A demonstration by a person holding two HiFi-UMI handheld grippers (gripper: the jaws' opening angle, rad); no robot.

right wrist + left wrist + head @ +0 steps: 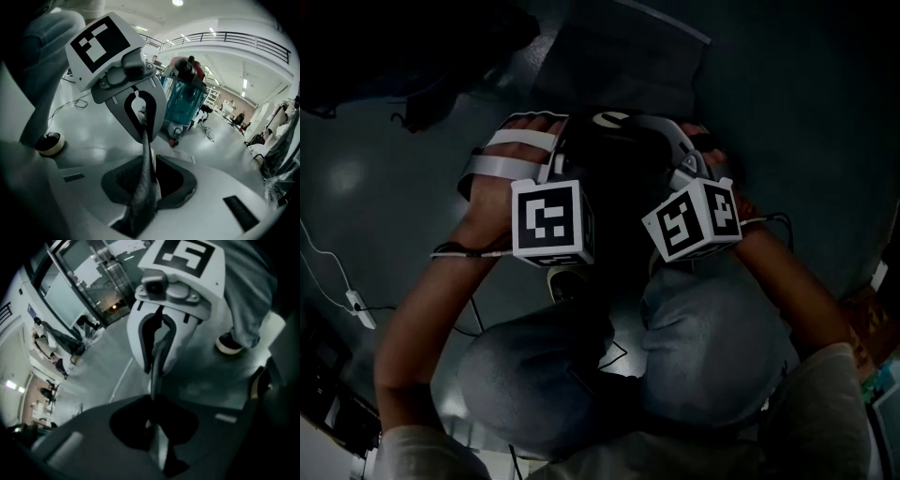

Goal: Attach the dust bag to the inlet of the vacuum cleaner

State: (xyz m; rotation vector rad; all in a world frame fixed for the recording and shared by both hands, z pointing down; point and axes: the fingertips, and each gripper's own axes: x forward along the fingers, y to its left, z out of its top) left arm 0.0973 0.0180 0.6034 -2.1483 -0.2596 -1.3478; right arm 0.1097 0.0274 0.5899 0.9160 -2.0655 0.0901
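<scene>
The dust bag [146, 173] is thin grey fabric, seen edge on as a strip stretched between my two grippers. My right gripper [140, 211] is shut on its near end. My left gripper [146, 123] pinches the far end opposite. In the left gripper view the same strip [157, 376] runs from my left gripper [157, 446] up to the right gripper [157, 363]. In the dark head view both grippers [567, 173] [675, 173] are held close together above the person's knees, with a dark mass [619, 150] between them. A teal wheeled machine [186, 101] with a red top stands some way off.
The person crouches on a grey floor; a shoe [229, 343] is near the grippers. A tape roll [49, 143] lies on the floor. Cables and a white plug [361, 309] trail at the left. Railings, glass walls and distant people [47, 392] ring the hall.
</scene>
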